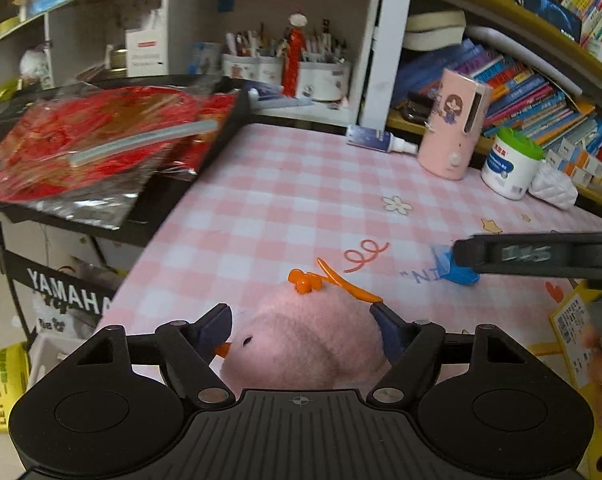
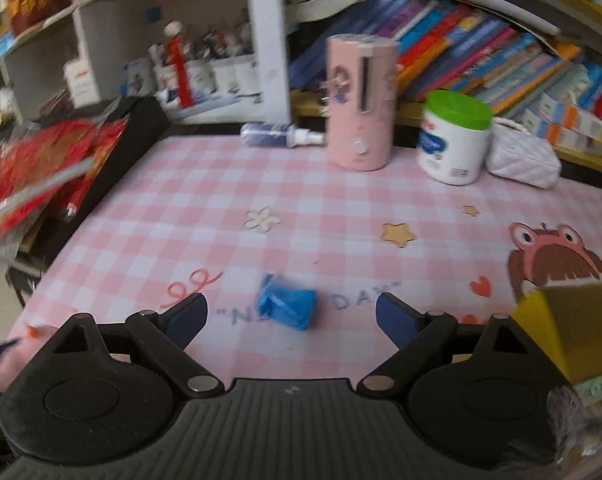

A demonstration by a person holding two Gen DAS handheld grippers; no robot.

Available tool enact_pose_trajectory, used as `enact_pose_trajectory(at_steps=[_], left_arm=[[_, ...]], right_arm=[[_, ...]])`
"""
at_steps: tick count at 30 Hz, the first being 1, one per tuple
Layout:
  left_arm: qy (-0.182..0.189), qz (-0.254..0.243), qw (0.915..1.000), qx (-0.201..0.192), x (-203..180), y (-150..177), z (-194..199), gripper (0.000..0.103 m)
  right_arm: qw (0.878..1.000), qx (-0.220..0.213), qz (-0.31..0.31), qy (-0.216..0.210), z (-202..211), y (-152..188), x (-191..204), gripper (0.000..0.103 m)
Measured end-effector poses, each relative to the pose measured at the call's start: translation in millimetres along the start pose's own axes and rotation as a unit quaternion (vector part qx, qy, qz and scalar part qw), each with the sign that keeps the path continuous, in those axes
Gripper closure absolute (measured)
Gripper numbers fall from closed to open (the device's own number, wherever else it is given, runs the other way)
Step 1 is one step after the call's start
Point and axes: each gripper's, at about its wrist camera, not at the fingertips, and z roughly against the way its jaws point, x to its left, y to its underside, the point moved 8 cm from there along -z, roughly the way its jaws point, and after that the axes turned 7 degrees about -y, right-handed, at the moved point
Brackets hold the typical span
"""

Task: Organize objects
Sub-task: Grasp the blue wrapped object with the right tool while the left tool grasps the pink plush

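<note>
Nearest my left wrist camera, at the bottom centre of the frame, my left gripper point(image 1: 301, 328) is spread around a pink plush chick toy with an orange beak and orange plastic feet point(image 1: 305, 340). One blue finger pad sits at the beak side and the other touches the toy's far flank; I cannot tell whether the pads are pressing or only flanking it. The toy lies on the pink-and-white checked table mat point(image 1: 301, 184).

My right gripper point(image 2: 291, 314) is released, jaws wide apart, hanging over the mat at the bottom of its frame. Between its pads, a little beyond them, lies one crumpled blue plastic wrapper point(image 2: 287, 304), touching neither finger. The left view shows that wrapper only partly, at right, behind the right gripper's black arm.

Only the right view shows the yellow cardboard box point(image 2: 561, 332) at lower right. Only the left view shows the toy clearly.

Further out, toward the upper right of both frames, I count one tall pink cylindrical device with a cartoon girl point(image 2: 361, 104), one white jar with a green lid point(image 2: 455, 136) beside it, one white quilted pouch point(image 2: 523, 156) next to the jar, and one small spray bottle lying on its side point(image 2: 281, 135).
</note>
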Motion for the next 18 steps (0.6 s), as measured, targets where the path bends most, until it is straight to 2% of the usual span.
enact_pose_trajectory(at_steps=[6, 12, 15, 16, 18], left_arm=[[-0.009, 0.005, 0.9999, -0.004, 10, 3, 14, 0.027], [-0.011, 0.002, 0.9999, -0.005, 13, 7, 25, 0.027], [-0.012, -0.001, 0.9999, -0.005, 15, 8, 31, 0.027], [-0.013, -0.003, 0.9999, -0.006, 16, 9, 34, 0.027], [-0.014, -0.005, 0.9998, -0.009, 18, 9, 39, 0.027]], right_arm=[[1.000, 0.016, 0.007, 0.022, -32, 6, -1, 0.012], [1.000, 0.005, 0.005, 0.023, -51, 5, -8, 0.024], [1.000, 0.004, 0.002, 0.010, -57, 5, -11, 0.043], [1.000, 0.008, 0.001, 0.004, -59, 6, -12, 0.060], [1.000, 0.006, -0.001, 0.002, -58, 7, -14, 0.063]])
